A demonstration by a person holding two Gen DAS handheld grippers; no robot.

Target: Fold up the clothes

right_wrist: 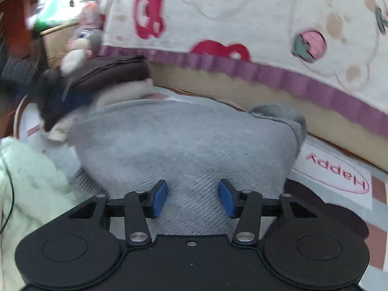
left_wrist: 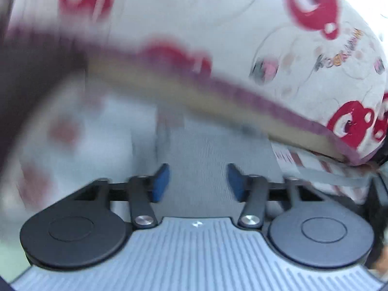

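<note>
A grey knit garment (right_wrist: 184,140) lies bunched on a mat in the right wrist view, right in front of my right gripper (right_wrist: 193,197). That gripper is open, its blue pads (right_wrist: 160,197) spread just above the grey knit with nothing between them. In the left wrist view the same grey knit (left_wrist: 211,150) lies ahead of my left gripper (left_wrist: 198,181), which is also open and empty. The left view is blurred by motion.
A bed with a white sheet printed with red bears (right_wrist: 242,12) and a purple frill (right_wrist: 266,72) runs across the back. A brown folded garment (right_wrist: 106,72) and plush toys (right_wrist: 80,46) lie at the left. A pale green garment (right_wrist: 31,181) lies at the near left. A "Happy" mat (right_wrist: 339,177) covers the floor.
</note>
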